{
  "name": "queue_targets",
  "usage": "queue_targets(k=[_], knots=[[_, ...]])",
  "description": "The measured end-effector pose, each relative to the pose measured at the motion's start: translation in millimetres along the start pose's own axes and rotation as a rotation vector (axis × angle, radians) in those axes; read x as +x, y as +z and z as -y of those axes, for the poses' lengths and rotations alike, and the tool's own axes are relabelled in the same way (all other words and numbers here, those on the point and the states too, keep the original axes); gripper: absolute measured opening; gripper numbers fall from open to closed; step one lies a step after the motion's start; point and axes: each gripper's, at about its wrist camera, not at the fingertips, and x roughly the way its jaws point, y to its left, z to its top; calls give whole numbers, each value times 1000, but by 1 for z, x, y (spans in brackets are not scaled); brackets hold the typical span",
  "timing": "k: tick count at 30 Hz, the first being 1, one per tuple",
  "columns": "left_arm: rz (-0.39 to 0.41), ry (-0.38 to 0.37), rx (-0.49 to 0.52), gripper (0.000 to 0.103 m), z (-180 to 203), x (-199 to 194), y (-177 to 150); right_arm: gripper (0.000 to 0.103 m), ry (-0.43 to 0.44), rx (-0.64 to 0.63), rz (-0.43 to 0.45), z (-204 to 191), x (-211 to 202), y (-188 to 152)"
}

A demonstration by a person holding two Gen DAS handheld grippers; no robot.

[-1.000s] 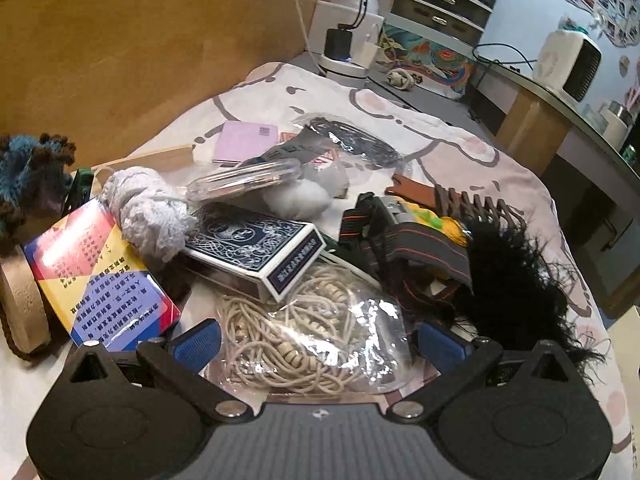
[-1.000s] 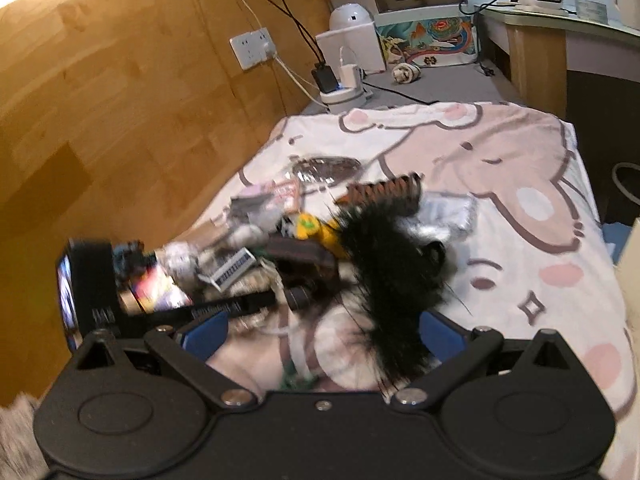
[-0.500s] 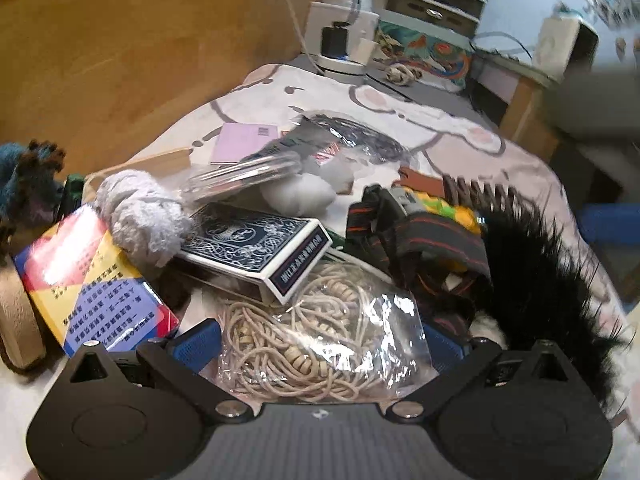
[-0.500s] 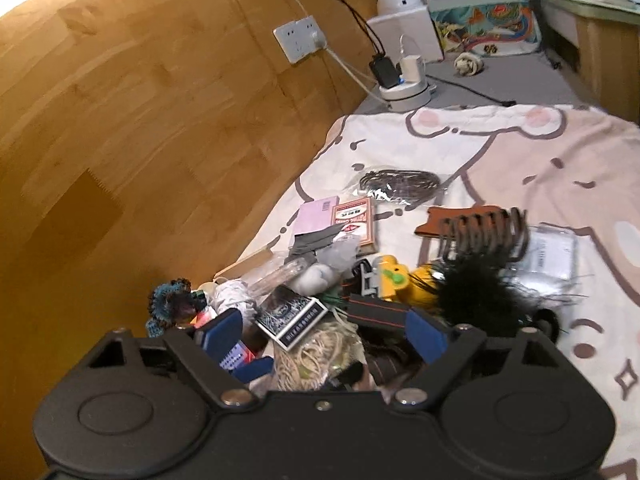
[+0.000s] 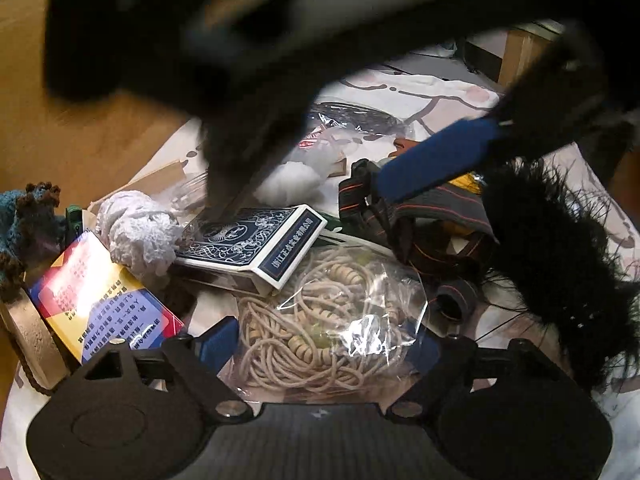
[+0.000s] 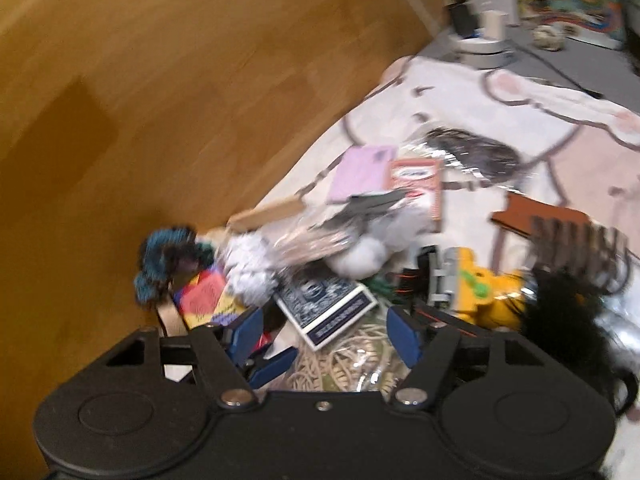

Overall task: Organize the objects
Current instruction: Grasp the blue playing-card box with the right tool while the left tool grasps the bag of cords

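Note:
A heap of small objects lies on a cartoon-print bedspread (image 6: pixel 532 128). My left gripper (image 5: pixel 320 344) is open around a clear bag of beige cord (image 5: pixel 332 320), its pads on either side of the bag. A navy card box (image 5: pixel 256 244) lies just beyond it. My right gripper (image 6: pixel 324 332) is open and hovers over the same navy card box (image 6: pixel 328 304); in the left wrist view it looms from above, with one blue pad (image 5: pixel 436 160) over the striped headband (image 5: pixel 436 208). A black feather piece (image 5: pixel 560 264) lies at the right.
A colourful booklet (image 5: pixel 92 296), white lace ball (image 5: pixel 136 228) and teal knit item (image 5: pixel 20 224) lie at the left. A pink card (image 6: pixel 360 172), red card box (image 6: pixel 420 184), brown comb (image 6: pixel 560 224) and yellow toy (image 6: pixel 480 284) lie farther off. A wooden wall (image 6: pixel 160 80) borders the left.
My right gripper has swung left and down over the heap, now above the card box and filling the top of the left wrist view. My left gripper has edged forward around the cord bag.

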Motion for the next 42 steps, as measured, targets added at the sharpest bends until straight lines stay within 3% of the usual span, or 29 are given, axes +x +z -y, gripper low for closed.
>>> queue_targets(k=[4,8,13,19,23,29,37,42], knots=[[-4,-10,0,83,1,-4,-1,70,-42,-96,-44,-9,18,9],[-13,-35,7,83,4,-11,-5,84,-18,-158,-120,-13,39,18],[-25,-68,-52,82,-6,-13,-1,84,-35,-237,-190,-18,61,23],[-29,-91,-98,82,-15,-13,2,82,-127,-380,-254,-29,88,17],[-33,-97,-104,82,-18,-12,3,74,-139,-430,-243,-35,81,15],[-46,-121,-116,82,-24,-14,3,69,-162,-462,-251,-34,68,13],[-57,-161,-170,82,-40,-17,2,65,-158,-426,-234,-19,27,-4],[-74,-174,-134,82,-40,-20,0,64,-145,-368,-192,-10,-5,-18]])
